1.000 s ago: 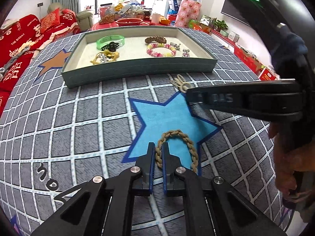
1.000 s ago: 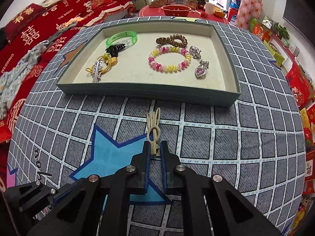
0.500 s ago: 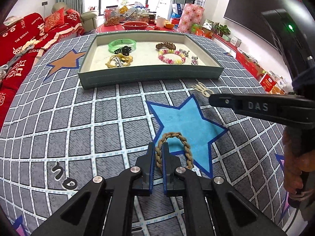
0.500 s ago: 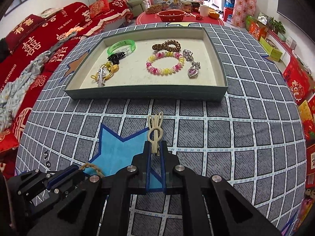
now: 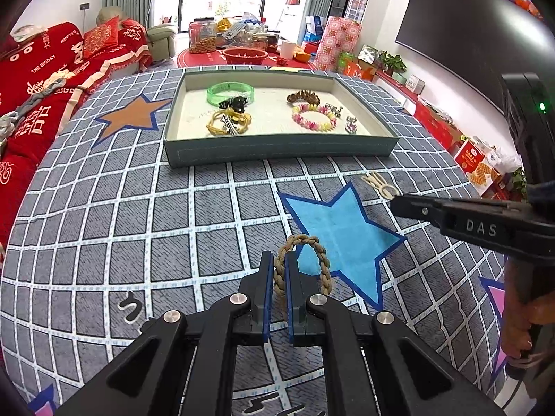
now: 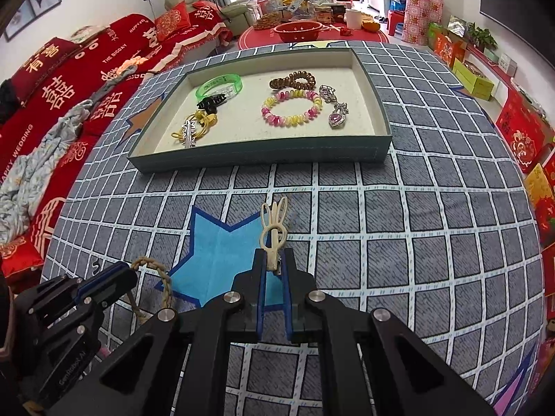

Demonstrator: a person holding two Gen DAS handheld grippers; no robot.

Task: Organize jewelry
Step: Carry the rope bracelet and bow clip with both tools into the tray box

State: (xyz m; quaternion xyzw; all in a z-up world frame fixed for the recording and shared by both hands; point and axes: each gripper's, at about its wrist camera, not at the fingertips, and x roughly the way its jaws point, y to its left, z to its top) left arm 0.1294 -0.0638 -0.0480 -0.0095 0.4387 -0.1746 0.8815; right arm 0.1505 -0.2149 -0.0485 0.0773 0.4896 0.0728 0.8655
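My left gripper (image 5: 276,263) is shut on a braided tan rope bracelet (image 5: 314,248) and holds it above the star-patterned cloth; it also shows in the right wrist view (image 6: 158,279). My right gripper (image 6: 274,260) is shut on a cream rabbit-ear hair clip (image 6: 274,220), also seen in the left wrist view (image 5: 380,183). Ahead sits the green tray (image 5: 277,145) (image 6: 260,154) holding a green bangle (image 6: 218,85), a black claw clip (image 6: 211,102), a yellow cord piece (image 6: 194,126), a brown coil tie (image 6: 293,80), a pink-yellow bead bracelet (image 6: 291,107) and a heart pendant (image 6: 337,118).
The tray lies on a grey grid cloth (image 5: 104,208) with a blue star (image 5: 340,228). A red sofa (image 6: 69,69) runs along the left. A red table with jars and a bowl (image 5: 244,55) stands behind the tray. Boxes (image 6: 520,131) line the right.
Both grippers have risen and drawn back from the cloth, each lifting its piece; the tray looks farther away and more of the room shows.
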